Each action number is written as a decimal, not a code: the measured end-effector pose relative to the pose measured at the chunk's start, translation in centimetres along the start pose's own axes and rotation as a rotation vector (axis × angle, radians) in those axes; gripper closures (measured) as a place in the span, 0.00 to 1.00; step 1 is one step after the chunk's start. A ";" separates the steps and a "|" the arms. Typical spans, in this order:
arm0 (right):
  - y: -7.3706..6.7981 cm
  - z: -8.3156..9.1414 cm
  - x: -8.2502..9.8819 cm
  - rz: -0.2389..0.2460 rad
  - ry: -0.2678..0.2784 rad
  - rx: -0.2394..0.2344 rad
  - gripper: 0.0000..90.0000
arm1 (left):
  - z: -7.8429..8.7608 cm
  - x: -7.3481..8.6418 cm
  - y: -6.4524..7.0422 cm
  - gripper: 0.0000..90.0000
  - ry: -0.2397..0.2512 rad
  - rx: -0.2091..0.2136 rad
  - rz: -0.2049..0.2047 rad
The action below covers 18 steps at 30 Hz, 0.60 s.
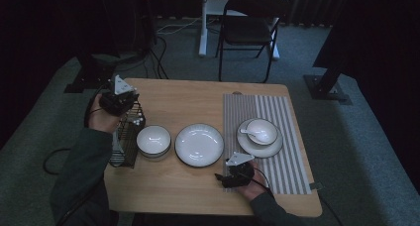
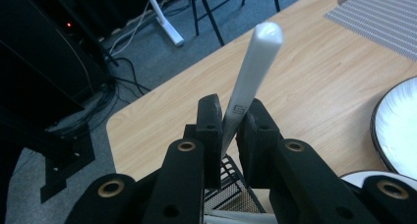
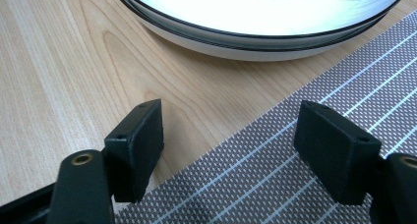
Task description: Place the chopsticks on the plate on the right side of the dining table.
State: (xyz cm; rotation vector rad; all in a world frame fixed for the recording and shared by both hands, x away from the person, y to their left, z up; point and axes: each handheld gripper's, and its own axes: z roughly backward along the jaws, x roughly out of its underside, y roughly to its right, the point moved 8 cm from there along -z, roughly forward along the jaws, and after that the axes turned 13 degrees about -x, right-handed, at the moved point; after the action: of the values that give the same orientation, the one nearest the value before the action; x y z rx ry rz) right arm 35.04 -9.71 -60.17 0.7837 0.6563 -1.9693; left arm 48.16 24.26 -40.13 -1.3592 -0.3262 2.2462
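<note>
A white spoon handle (image 2: 248, 84) is clamped between the jaws of the left gripper (image 2: 230, 130); in the left gripper view it rises tilted toward one o'clock, its rounded end uppermost, with a small square mark printed on it just above the jaws (the lower end of the utensil is hidden behind them). Directly beneath the jaws sits a black wire rack (image 2: 231, 182). In the high view the left gripper (image 1: 119, 100) is held by the person's left hand (image 1: 103, 118) above that wire rack (image 1: 126, 139) at the table's nine o'clock edge.

At three o'clock from the rack stands a white bowl (image 1: 153, 140), and beyond it a wide white plate with a dark rim (image 1: 199, 144). Farther toward three o'clock, on a striped grey placemat (image 1: 287, 137), a small bowl (image 1: 262, 131) rests on a saucer (image 1: 270, 146) with a white spoon (image 1: 246, 132) lying in it.

The right gripper (image 1: 236, 172), held by the right hand (image 1: 250, 189), sits low at the plate's five o'clock, near the placemat's edge. In the right gripper view its jaws stand wide apart with nothing between them, straddling the border of wooden table (image 3: 59, 62) and placemat (image 3: 275, 175), with the plate (image 3: 255, 17) at twelve o'clock.

A black folding chair (image 1: 250, 28) stands on the carpet beyond the table (image 1: 188, 104).
</note>
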 end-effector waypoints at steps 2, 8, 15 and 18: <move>0.0 0.0 0.0 0.000 0.000 0.000 0.30 | 0.2 -0.1 -0.2 0.91 0.005 -0.007 0.003; 0.0 0.0 0.0 0.000 0.000 0.000 0.30 | 0.6 -0.2 -0.9 0.92 0.022 -0.033 0.019; 0.0 0.0 0.0 0.000 0.000 0.000 0.30 | 1.0 -0.2 -1.6 0.93 0.037 -0.046 0.038; 0.0 0.0 0.0 0.000 0.000 0.000 0.30 | 1.2 -0.3 -1.8 0.93 0.043 -0.046 0.047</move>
State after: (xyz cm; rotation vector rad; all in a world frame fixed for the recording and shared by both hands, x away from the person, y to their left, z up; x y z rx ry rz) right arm 35.03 -9.71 -60.17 0.7837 0.6566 -1.9691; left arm 47.75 25.66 -38.55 -1.4508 -0.3370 2.2567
